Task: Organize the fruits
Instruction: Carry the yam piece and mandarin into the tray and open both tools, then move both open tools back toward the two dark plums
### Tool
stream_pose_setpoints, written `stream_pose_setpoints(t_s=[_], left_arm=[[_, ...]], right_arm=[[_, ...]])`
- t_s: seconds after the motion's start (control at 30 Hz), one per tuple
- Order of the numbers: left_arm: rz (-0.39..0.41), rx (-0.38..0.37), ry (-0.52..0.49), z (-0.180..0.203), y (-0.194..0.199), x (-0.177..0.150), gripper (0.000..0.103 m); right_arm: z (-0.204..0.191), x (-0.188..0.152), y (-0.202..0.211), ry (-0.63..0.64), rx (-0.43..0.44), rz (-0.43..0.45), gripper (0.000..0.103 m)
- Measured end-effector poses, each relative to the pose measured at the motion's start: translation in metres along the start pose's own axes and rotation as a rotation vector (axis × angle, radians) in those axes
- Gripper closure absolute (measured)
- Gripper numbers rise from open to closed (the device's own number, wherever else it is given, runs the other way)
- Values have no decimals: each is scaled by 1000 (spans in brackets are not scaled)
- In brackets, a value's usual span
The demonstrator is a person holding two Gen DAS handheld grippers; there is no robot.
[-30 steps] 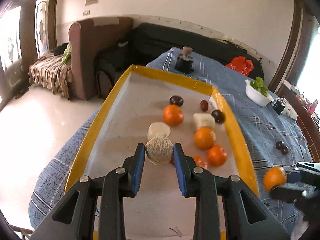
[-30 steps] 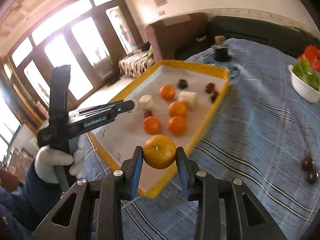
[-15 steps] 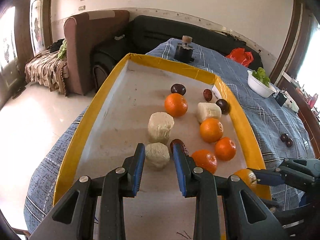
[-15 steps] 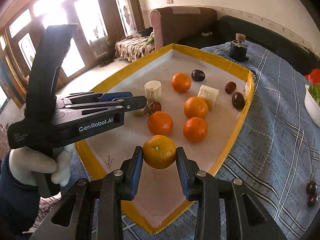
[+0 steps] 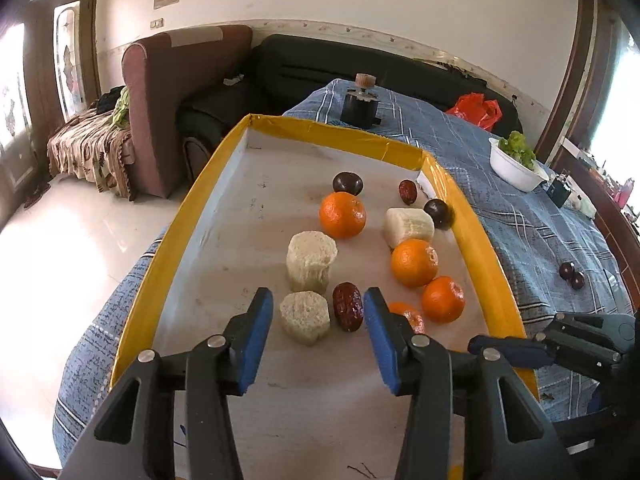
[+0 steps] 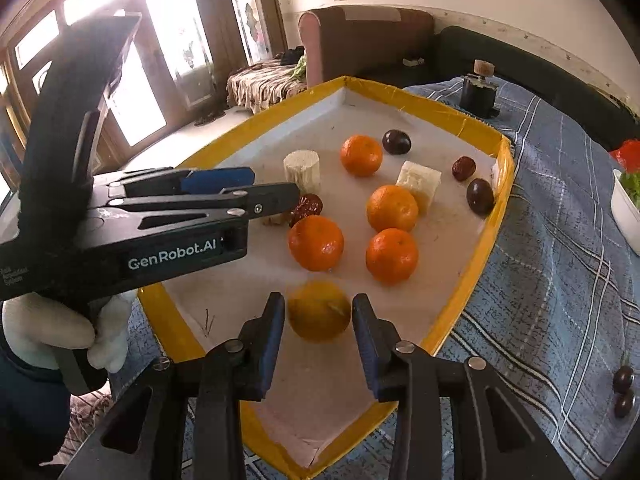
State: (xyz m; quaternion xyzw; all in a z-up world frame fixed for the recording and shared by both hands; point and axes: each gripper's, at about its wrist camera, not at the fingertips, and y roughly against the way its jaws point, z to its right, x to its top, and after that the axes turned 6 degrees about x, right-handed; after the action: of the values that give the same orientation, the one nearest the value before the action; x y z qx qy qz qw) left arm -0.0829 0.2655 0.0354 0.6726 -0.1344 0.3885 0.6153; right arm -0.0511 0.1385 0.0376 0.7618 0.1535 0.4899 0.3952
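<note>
A: Nearest to the right wrist camera, what does the right gripper (image 6: 319,322) do?

B: Its jaws have just been opening. The orange (image 6: 319,311) sits between the blue pads, but I see a thin gap on each side, so nothing is gripped. The fruit looks blurred, so I think it is dropping or rolling onto the tray (image 6: 490,216).

A: And the left gripper (image 5: 319,334)?

B: It has also just been opening. Its jaws stand apart and hold nothing. The pale chunk (image 5: 305,323) stands free on the tray floor between them, beside a wrinkled red date (image 5: 348,306). A white-gloved hand (image 6: 60,330) holds this tool.

A: Why are things placed there?

B: I judge that the person sorts by kind. The new chunk stands just in front of a taller pale cylinder (image 5: 311,261), and the orange arrives near 4 others.

A: What are the surfaces like?

B: The chunks are rough and fibrous, with flat cut ends. The oranges are round, glossy and dimpled. Farther back lie smooth dark plums (image 5: 347,183) and a third pale piece (image 5: 408,226). The tray is flat and white with a yellow taped rim.

A: Is anything left outside?

B: Yes, 2 small dark fruits (image 6: 623,390) on the blue checked cloth (image 6: 560,240), well apart from the tray.
</note>
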Motion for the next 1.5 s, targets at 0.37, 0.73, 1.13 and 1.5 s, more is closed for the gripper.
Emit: stream_pose_setpoints(t_s=[0.37,0.73,1.13,1.5], left_arm=[[48,34,11,7,26,5,30],[137,334,-111,52,51,10,3],[143,448,-186,100,50,7,9],[128,442,-236,139,43,1,9]], right_arm=[[26,-8,52,-76,2,111,49],[108,-50,131,-258,-87,197,49],[179,-86,166,-428,-105,300,39],[197,-98,187,-519,-122,351,39]])
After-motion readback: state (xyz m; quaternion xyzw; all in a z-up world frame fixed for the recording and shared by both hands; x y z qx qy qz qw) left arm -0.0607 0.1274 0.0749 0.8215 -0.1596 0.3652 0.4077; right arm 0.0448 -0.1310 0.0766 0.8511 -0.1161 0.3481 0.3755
